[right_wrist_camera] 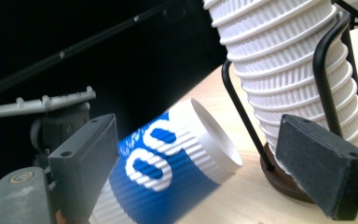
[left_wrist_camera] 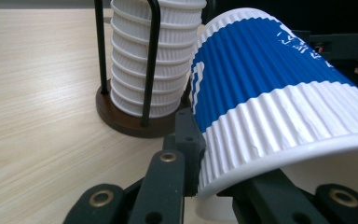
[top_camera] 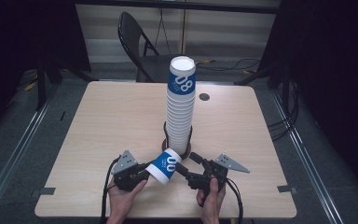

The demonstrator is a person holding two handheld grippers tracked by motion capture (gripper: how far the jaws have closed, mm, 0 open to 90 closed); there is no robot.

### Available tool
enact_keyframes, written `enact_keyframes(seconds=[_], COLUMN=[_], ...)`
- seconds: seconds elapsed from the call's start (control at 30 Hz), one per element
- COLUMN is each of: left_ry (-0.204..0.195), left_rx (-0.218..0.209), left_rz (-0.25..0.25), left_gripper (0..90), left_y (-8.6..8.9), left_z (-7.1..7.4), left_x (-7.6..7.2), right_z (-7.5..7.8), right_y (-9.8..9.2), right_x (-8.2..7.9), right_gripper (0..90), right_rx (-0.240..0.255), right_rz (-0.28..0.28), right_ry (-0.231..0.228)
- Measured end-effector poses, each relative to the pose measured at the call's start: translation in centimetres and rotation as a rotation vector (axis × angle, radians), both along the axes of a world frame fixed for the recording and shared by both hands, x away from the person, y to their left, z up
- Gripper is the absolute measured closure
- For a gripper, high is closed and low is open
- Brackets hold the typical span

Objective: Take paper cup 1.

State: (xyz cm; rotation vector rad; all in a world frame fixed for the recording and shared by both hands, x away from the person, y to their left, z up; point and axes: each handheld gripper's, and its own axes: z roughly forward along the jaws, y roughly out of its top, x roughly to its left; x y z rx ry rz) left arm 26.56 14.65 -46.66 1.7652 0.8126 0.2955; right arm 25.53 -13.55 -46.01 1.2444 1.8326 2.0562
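Left tool (top_camera: 145, 171) clamped on cup (top_camera: 164, 166) at its wide mouth, cup lying tilted, base toward stack (top_camera: 181, 107); right tool (top_camera: 190, 169) gaping, empty, just right.

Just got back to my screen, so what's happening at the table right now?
A person holds a gripper in each hand. The left gripper is clamped on the rim end of a blue-and-white paper cup, held tilted beside the tall cup stack in its wire holder. The right gripper is open, its jaws near the cup's base.
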Motion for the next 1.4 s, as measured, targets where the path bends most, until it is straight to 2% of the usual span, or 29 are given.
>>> enact_keyframes(seconds=[0.1, 0.2, 0.23, 0.27, 0.37, 0.43, 0.5, 0.53, 0.63, 0.73, 0.87, 0.9, 0.93, 0.97, 1.0, 1.17, 1.23, 1.3, 1.33, 1.4], left_ry=[0.006, 0.012, 0.019, 0.021, 0.033, 0.046, 0.06, 0.064, 0.085, 0.102, 0.113, 0.122, 0.125, 0.131, 0.127, 0.152, 0.164, 0.182, 0.182, 0.205], left_rx=[0.045, 0.07, 0.075, 0.08, 0.092, 0.105, 0.122, 0.132, 0.154, 0.168, 0.23, 0.232, 0.248, 0.257, 0.271, 0.276, 0.281, 0.291, 0.308, 0.337], left_rz=[-0.001, 0.002, 0.001, -0.003, -0.005, -0.017, -0.021, -0.021, -0.029, -0.034, -0.032, -0.04, -0.048, -0.055, -0.054, -0.055, -0.058, -0.068, -0.075, -0.084], left_gripper=[84.7, 84.7, 84.6, 84.6, 84.6, 84.7, 84.7, 84.7, 84.7, 84.8, 84.7, 84.7, 84.7, 84.7, 84.7, 84.7, 84.7, 84.7, 84.8, 84.8], left_y=[0.4, 0.9, 1.1, 1.3, 1.5, 1.5, 1.4, 1.4, 1.2, 1.3, 1.3, 1.2, 1.2, 1.0, 0.9, 0.4, 0.4, 0.2, 0.1, -0.2], left_z=[0.5, 0.6, 0.7, 0.7, 1.0, 1.3, 1.6, 1.7, 2.0, 2.2, 2.9, 3.0, 3.2, 3.3, 3.4, 3.2, 3.4, 3.6, 3.7, 3.7], left_x=[-0.1, 0.0, 0.1, 0.2, 0.3, 0.4, 0.5, 0.5, 0.7, 0.9, 1.2, 1.2, 1.3, 1.3, 1.3, 1.3, 1.4, 1.5, 1.6, 1.9], right_z=[-0.1, -0.4, -0.5, -0.5, -0.7, -0.8, -1.0, -1.1, -1.2, -1.4, -1.6, -1.6, -1.6, -1.7, -1.7, -1.9, -2.0, -2.0, -2.0, -1.9], right_y=[-0.1, -0.4, -0.5, -0.5, -0.5, -0.4, -0.3, -0.2, 0.1, 0.4, 0.8, 1.1, 1.1, 1.6, 1.6, 2.3, 2.5, 2.6, 2.8, 3.0], right_x=[0.0, -0.2, -0.3, -0.3, -0.4, -0.4, -0.4, -0.4, -0.6, -0.7, -0.8, -0.9, -0.9, -1.0, -1.0, -1.2, -1.4, -1.5, -1.6, -1.8], right_gripper=[12.9, 12.9, 12.9, 12.9, 12.8, 12.7, 12.7, 12.7, 12.7, 13.9, 15.4, 15.4, 15.4, 15.6, 15.6, 16.6, 17.4, 17.4, 17.4, 17.4], right_rx=[-0.06, -0.086, -0.098, -0.098, -0.134, -0.168, -0.205, -0.215, -0.248, -0.298, -0.375, -0.425, -0.425, -0.474, -0.474, -0.589, -0.633, -0.655, -0.679, -0.701], right_rz=[-0.065, -0.037, -0.038, -0.038, -0.038, -0.041, -0.015, -0.027, -0.038, -0.011, 0.007, 0.024, 0.024, 0.051, 0.051, 0.078, 0.072, 0.071, 0.072, 0.068], right_ry=[0.011, -0.021, -0.049, -0.049, -0.098, -0.103, -0.099, -0.122, -0.152, -0.167, -0.196, -0.219, -0.219, -0.239, -0.239, -0.283, -0.295, -0.305, -0.313, -0.326])
